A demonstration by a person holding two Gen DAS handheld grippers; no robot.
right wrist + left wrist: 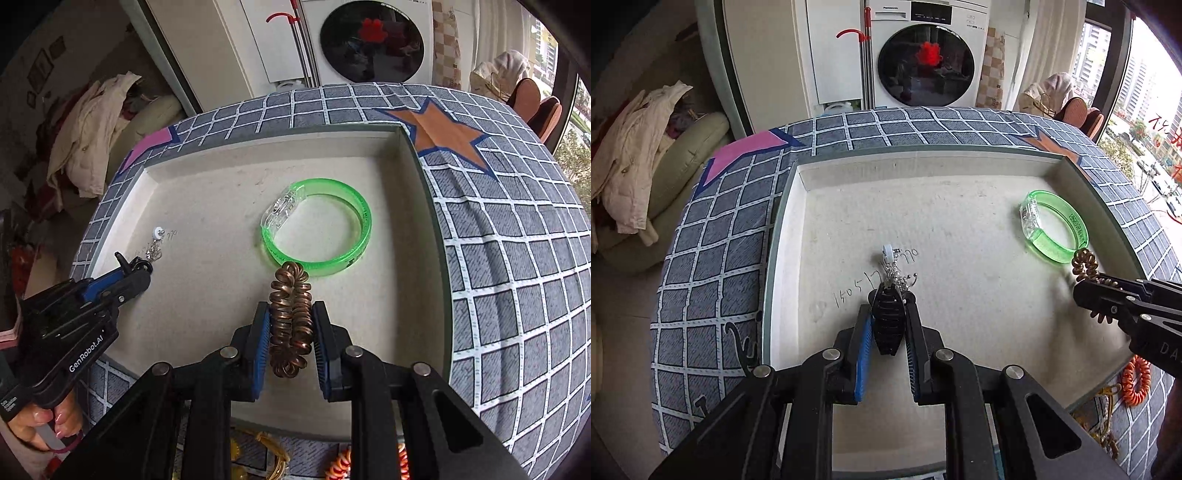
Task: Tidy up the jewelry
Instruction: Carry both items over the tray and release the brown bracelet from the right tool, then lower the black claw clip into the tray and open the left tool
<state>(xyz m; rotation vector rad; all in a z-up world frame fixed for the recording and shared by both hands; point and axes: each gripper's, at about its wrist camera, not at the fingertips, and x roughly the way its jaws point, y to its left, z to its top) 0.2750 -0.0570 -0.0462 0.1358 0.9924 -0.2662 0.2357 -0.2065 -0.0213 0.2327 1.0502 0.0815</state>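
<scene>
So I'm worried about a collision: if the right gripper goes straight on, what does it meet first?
Probably the translucent green plastic bangle, just beyond the brown spiral hair tie it holds; depth unclear.

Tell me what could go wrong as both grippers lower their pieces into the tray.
The brown coil hair tie in the right gripper hangs right at the green bracelet and could nudge it. The silver chain dangling from the black clip in the left gripper might tangle or drop off.
</scene>
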